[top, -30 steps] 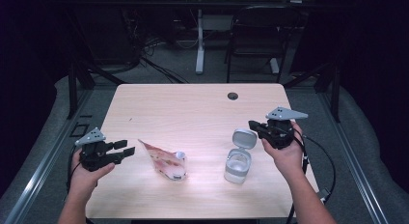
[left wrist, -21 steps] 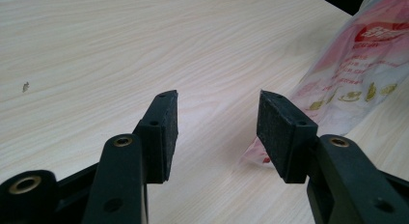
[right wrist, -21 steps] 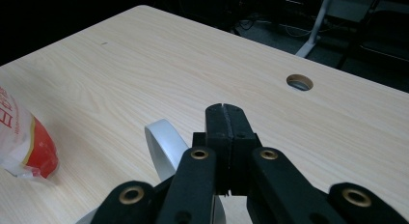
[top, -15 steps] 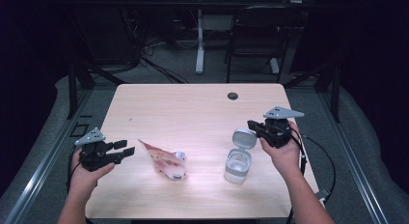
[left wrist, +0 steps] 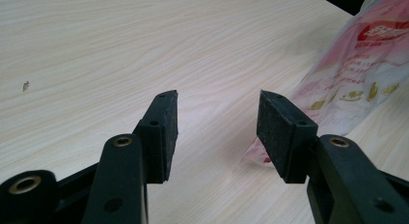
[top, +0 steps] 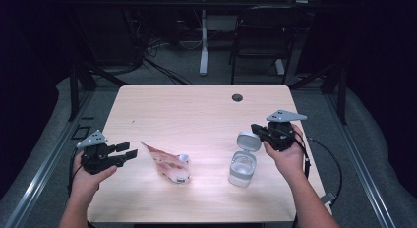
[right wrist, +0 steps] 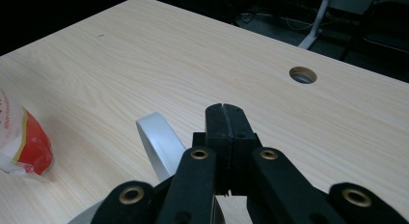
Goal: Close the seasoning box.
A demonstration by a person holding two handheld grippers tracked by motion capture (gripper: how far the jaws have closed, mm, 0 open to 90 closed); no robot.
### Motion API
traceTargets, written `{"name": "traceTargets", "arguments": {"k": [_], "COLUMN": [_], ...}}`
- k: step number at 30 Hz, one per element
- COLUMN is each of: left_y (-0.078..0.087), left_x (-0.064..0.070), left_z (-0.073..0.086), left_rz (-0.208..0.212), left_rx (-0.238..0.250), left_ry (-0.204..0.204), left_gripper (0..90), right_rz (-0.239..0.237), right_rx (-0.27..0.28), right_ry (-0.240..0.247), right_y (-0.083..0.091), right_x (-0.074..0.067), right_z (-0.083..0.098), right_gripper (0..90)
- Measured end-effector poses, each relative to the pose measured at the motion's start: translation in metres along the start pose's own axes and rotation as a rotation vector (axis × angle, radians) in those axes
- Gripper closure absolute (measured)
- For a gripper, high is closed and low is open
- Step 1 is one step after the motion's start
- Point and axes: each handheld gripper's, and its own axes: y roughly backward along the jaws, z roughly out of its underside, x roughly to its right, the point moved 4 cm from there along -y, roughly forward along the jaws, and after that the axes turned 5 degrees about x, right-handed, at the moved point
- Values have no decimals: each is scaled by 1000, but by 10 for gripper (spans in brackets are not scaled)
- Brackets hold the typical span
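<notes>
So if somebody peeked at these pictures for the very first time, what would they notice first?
Probably the red and white snack bag lying on the pale wooden table, just ahead of the open left gripper. Next comes the clear container with its white lid flipped up, near the table's right side. The right gripper hovers beside that lid, its jaws shut with nothing between them.

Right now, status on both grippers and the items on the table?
Left gripper open, empty, beside snack bag. Right gripper shut, empty, by open lid of clear container. Nothing in the way.
</notes>
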Motion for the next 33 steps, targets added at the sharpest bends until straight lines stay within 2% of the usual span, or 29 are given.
{"name": "traceTargets", "arguments": {"k": [17,33], "left_y": [0,1], "left_x": [0,0], "left_z": [0,0], "left_rz": [-2,-4], "left_rx": [2,4], "left_ry": [5,6], "left_gripper": [498,498], "right_rz": [-10,-42], "right_rx": [0,4], "right_ry": [7,25], "right_y": [1,9], "right_x": [-3,-15], "right_z": [2,11], "right_gripper": [900,900]}}
